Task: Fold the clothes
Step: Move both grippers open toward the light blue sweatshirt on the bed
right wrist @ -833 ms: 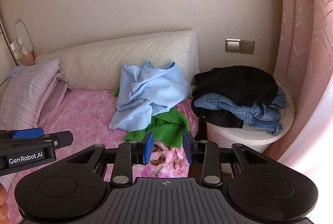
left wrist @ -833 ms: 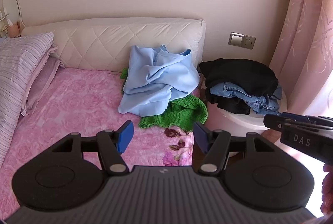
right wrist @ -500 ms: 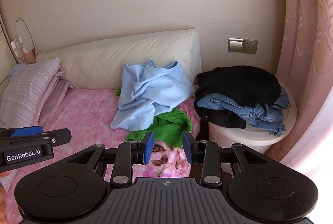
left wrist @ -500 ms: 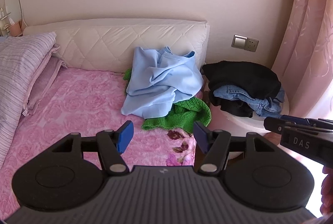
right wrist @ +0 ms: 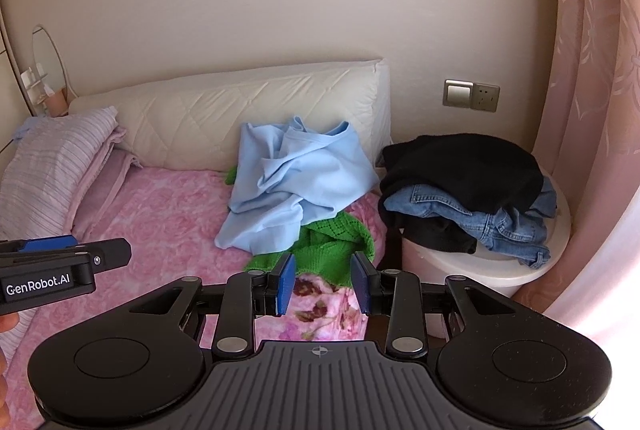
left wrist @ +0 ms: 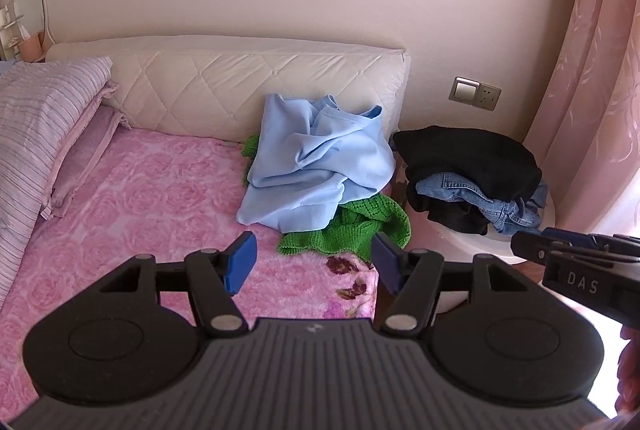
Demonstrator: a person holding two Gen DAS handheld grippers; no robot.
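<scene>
Lying crumpled well beyond both spread, empty grippers [left wrist: 314,266] [right wrist: 323,288]: light-blue garment [left wrist: 316,162] over green knit [left wrist: 356,226].

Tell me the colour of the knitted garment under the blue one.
Bright green knitted garment, clearest in the left wrist view.

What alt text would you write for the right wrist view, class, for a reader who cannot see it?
An open right gripper, holding nothing, points at a crumpled light blue garment lying over a green knit on a pink floral bed. Beside the bed, black clothes and jeans are heaped on a round white stool. The left gripper shows at the left edge.
</scene>
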